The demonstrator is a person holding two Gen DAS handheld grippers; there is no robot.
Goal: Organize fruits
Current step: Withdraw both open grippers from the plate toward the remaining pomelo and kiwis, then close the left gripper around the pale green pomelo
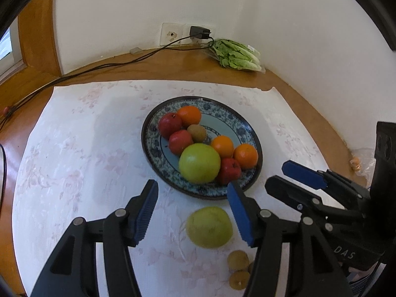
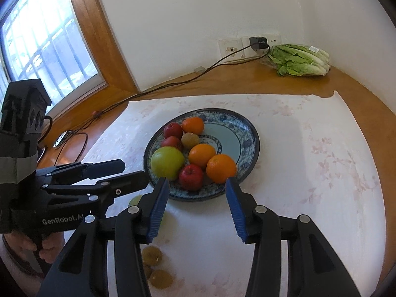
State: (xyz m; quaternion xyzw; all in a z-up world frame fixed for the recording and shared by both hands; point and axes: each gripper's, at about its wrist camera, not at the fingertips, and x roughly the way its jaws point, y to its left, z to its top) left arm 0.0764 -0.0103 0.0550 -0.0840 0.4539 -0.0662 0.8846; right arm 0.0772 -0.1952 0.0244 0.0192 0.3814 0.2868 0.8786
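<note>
A blue patterned plate [image 1: 243, 121] [image 2: 237, 128] holds three oranges, three red apples, one kiwi and a large green apple [image 1: 199, 162] [image 2: 167, 162]. A second green fruit [image 1: 209, 226] lies on the cloth just before the plate, between my left gripper's [image 1: 193, 198] open fingers and below them. It is mostly hidden in the right wrist view [image 2: 135, 200]. Small brown kiwis [image 1: 238, 259] [image 2: 151, 255] lie nearer the front. My right gripper [image 2: 198, 194] is open and empty, close to the plate's near rim; it also shows in the left wrist view [image 1: 279, 175].
A white floral cloth [image 1: 74, 148] [image 2: 309, 173] covers the wooden table. A bagged lettuce [image 1: 235, 54] [image 2: 299, 60] lies in the back corner by the wall socket with a charger [image 1: 200, 32] and cable. A window [image 2: 37, 49] is at the left.
</note>
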